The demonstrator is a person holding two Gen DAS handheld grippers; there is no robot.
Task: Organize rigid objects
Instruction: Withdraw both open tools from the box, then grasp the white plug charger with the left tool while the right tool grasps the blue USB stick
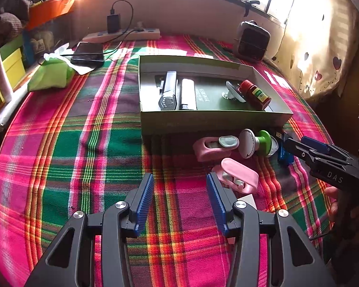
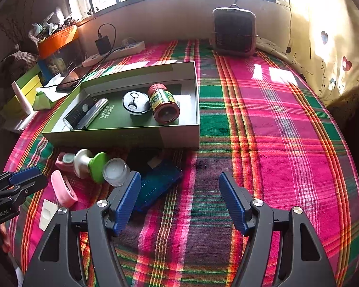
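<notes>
An open green box [image 1: 203, 120] [image 2: 122, 136] on the plaid cloth holds a black device [image 1: 168, 91], a white bar [image 1: 188, 93], a round white lid [image 2: 135, 102] and a red bottle [image 1: 256, 92] [image 2: 164, 102]. In front of it lie two pink cases [image 1: 239, 175] [image 2: 63, 189], a white-and-green stamper [image 1: 258, 143] [image 2: 91, 165], a small glass jar [image 2: 116, 171] and a blue case [image 2: 159, 183]. My left gripper [image 1: 179, 191] is open and empty, left of the near pink case. My right gripper [image 2: 179, 191] is open and empty, its left finger beside the blue case.
A phone [image 1: 88, 52] on a charger cable, a power strip [image 1: 124, 34] and green cloth [image 1: 50, 74] lie at the back left. A small heater [image 2: 233, 32] stands at the back. Boxes line the left edge. A white card [image 2: 46, 214] lies near the pink case.
</notes>
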